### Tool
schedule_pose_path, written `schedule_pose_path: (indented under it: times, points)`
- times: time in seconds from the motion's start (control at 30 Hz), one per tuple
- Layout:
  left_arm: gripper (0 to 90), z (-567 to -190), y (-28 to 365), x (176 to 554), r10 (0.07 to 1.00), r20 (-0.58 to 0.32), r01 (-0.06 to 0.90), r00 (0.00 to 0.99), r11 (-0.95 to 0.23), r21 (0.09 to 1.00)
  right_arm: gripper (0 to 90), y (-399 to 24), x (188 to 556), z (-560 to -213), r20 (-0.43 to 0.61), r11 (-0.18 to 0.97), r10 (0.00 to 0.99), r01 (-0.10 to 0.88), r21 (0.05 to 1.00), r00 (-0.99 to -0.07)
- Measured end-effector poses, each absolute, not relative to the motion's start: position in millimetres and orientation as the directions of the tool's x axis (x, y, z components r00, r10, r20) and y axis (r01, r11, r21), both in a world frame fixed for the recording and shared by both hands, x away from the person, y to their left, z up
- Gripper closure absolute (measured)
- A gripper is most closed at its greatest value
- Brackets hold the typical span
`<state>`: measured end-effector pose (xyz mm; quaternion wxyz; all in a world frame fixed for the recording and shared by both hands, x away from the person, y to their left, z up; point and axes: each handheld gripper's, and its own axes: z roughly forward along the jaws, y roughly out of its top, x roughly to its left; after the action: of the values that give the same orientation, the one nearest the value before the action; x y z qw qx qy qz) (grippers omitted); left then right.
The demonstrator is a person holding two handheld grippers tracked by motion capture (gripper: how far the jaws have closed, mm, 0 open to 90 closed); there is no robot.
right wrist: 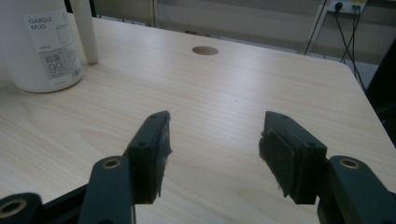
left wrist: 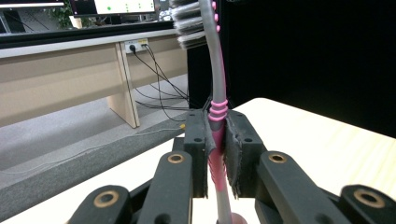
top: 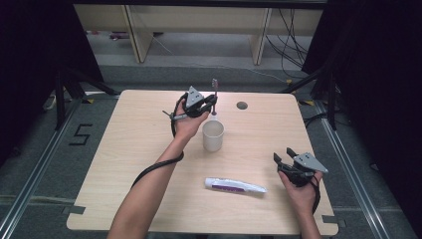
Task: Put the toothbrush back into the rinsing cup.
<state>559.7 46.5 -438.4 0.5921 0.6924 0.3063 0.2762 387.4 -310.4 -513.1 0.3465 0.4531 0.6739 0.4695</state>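
A: Start nearest us. What's the right gripper (top: 282, 156) doing?

B: It sits low at the near right of the table (top: 134, 164), jaws spread wide with nothing between them. In the right gripper view its pads (right wrist: 150, 154) frame bare wood. The toothpaste (top: 235, 185) lies flat just to its left, cap end toward it, well apart from the mug (top: 213, 135).

A: And farther out?

B: The left gripper (top: 213, 103) is past the mug, clamped tight on the toothbrush (top: 215, 97). The brush stands upright, bristles on top, its foot just behind the mug's rim, whether touching the table I can't tell. In the left gripper view the jaws pinch the pink ribbed grip of the toothbrush (left wrist: 217, 112), head high above.

A: So the step looks like getting paste onto the brush?

B: That's my guess. To do it well, keep the squeeze on the ribbed grip so the brush doesn't swivel, and tilt the head toward the near side. The free gripper should take the tube near its middle, not the cap, and close gently, since a soft tube will buckle or slide on the wood
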Motion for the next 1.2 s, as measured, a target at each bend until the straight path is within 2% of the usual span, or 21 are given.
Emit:
schedule_pose_path:
  times: [0.3, 0.37, 0.4, 1.2]
  points:
    - [79.5, -443.0, 47.4, 558.5, 0.747, 0.022, 0.109, 0.665, -0.126, 0.986, 42.7, -310.1, 387.9, -513.0, -0.037, 0.15, 0.933, 0.295, 0.944, -0.358]
    - [79.5, -443.9, 47.4, 558.5, 0.746, 0.022, 0.111, 0.666, -0.128, 0.985, 42.7, -311.3, 389.5, -513.2, -0.072, 0.173, 0.933, 0.264, 0.949, -0.354]
    - [79.5, -444.3, 47.5, 558.4, 0.745, 0.024, 0.112, 0.666, -0.131, 0.985, 42.7, -310.4, 388.3, -512.9, -0.053, 0.162, 0.934, 0.285, 0.945, -0.354]
    - [79.3, -451.7, 47.8, 557.0, 0.737, 0.03, 0.14, 0.675, -0.168, 0.976, 42.7, -310.4, 389.3, -512.5, -0.06, 0.172, 0.93, 0.284, 0.943, -0.363]
